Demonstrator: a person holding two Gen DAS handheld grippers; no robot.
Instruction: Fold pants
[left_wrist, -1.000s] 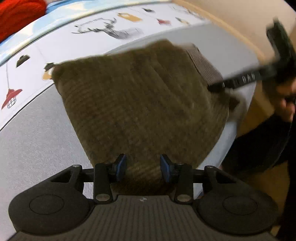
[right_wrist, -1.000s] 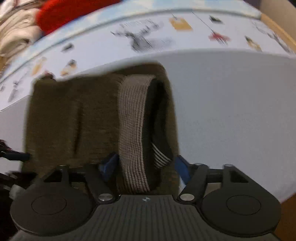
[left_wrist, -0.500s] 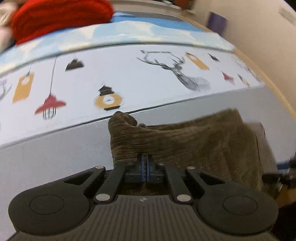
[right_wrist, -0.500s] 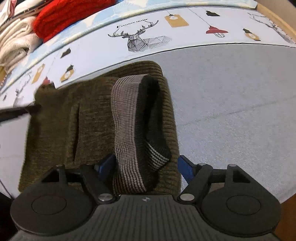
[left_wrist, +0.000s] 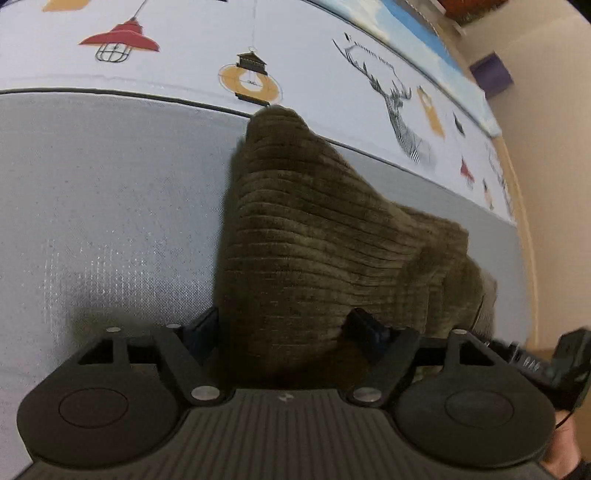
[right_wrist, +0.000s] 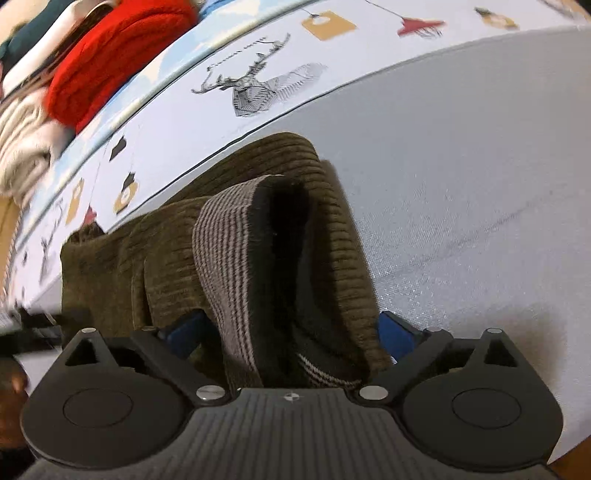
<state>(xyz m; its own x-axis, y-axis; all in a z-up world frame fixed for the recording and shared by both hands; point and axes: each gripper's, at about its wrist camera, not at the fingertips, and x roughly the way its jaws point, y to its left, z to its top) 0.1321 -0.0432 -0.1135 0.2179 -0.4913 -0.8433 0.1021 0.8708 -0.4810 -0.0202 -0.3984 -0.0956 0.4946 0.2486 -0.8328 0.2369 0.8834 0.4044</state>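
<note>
While the folded pants (left_wrist: 314, 258) are lain on the grey bed (left_wrist: 110, 203), both the left tongs (left_wrist: 284, 325) and the right tongs (right_wrist: 291, 325) are being opened around the cloth, apparently without pressing it.

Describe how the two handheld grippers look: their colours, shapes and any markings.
Both match. The left gripper and right gripper each have a black ribbed body with a small round emblem, two round black discs at the sides, black linkage arms with silver pivot screws, and blue finger pads. No cables or sleeves are clearly visible.
</note>
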